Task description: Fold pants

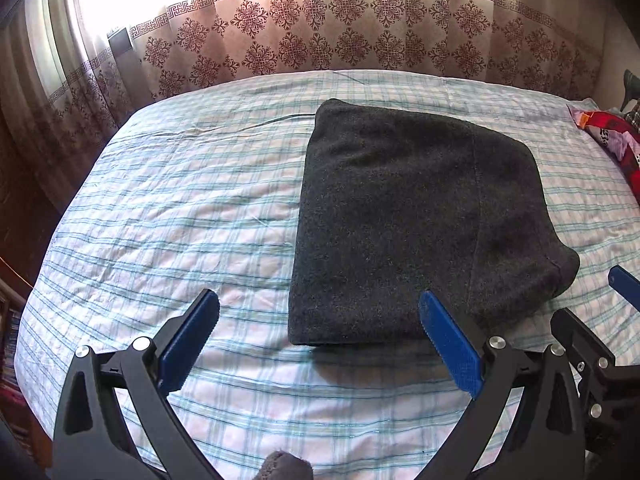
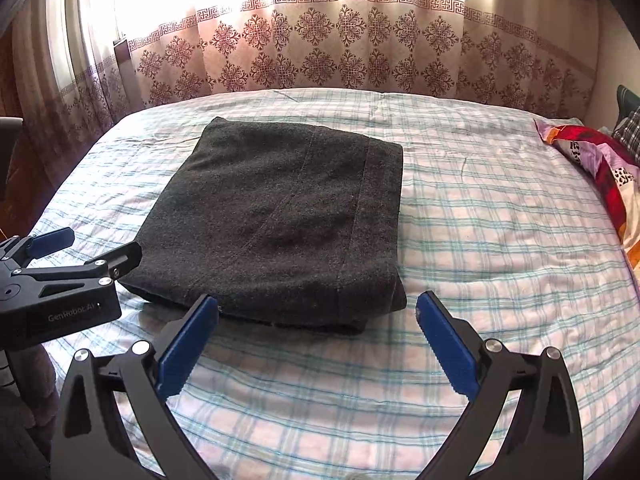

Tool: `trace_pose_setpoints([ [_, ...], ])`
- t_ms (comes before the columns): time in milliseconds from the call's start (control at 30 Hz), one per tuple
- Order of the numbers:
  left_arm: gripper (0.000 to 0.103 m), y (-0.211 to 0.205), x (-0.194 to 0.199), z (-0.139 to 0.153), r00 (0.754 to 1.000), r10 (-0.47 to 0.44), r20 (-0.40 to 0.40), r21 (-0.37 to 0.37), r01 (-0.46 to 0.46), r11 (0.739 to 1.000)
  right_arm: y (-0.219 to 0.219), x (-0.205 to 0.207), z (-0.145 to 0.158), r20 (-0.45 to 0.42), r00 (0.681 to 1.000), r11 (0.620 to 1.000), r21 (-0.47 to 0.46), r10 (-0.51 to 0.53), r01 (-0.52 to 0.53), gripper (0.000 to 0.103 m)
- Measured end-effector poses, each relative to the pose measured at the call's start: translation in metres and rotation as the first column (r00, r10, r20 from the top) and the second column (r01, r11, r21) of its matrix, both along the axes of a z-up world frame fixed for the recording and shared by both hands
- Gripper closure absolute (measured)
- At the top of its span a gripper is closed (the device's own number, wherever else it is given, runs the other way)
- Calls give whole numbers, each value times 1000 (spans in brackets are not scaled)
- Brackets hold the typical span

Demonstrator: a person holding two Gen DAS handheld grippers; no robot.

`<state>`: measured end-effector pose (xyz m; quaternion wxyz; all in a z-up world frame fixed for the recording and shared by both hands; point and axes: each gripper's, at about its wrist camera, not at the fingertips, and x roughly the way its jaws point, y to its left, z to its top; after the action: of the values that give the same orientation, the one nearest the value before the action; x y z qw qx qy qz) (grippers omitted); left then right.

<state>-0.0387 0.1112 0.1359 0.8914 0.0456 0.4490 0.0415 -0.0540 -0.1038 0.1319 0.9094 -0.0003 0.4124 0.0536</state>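
Dark grey pants point(image 1: 420, 220) lie folded at the centre of a bed point(image 1: 180, 220) with a blue-checked sheet; patterned curtains point(image 1: 320, 40) fill the upper frame. The left hand-held gripper point(image 1: 320, 320) and right hand-held gripper point(image 2: 318, 320) both gape wide and empty at the bottom of the frame.

"GenRobot AI" on the left tool's body point(image 2: 60, 312)

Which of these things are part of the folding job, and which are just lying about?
Part of the job:
pants, folded on the bed
left gripper, open
right gripper, open

Lying about:
pillow
curtain
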Motion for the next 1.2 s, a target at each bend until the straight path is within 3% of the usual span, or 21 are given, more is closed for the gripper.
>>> trace_pose_setpoints([
  [433,2,2,11,-11,1000,-1,-6,12,2,1000,-4,8,1,20,1000,999,-36,-23,24,5],
  [600,2,3,29,-35,999,-7,-49,24,8,1000,-20,26,-1,6,997,997,36,-75,75,5],
  [800,2,5,36,-48,998,-16,-58,10,17,1000,-25,35,-49,-129,984,987,-122,-124,109,5],
  [933,2,5,36,-52,998,-22,-53,12,22,1000,-38,32,-69,-180,976,992,-47,-126,119,5],
  [1000,2,4,36,-52,998,-22,-50,19,23,1000,-37,30,-64,-177,977,992,-50,-121,114,5],
  [1200,2,1,36,-54,999,-17,-49,22,18,1000,-35,29,-20,-58,989,991,-25,-136,135,5],
])
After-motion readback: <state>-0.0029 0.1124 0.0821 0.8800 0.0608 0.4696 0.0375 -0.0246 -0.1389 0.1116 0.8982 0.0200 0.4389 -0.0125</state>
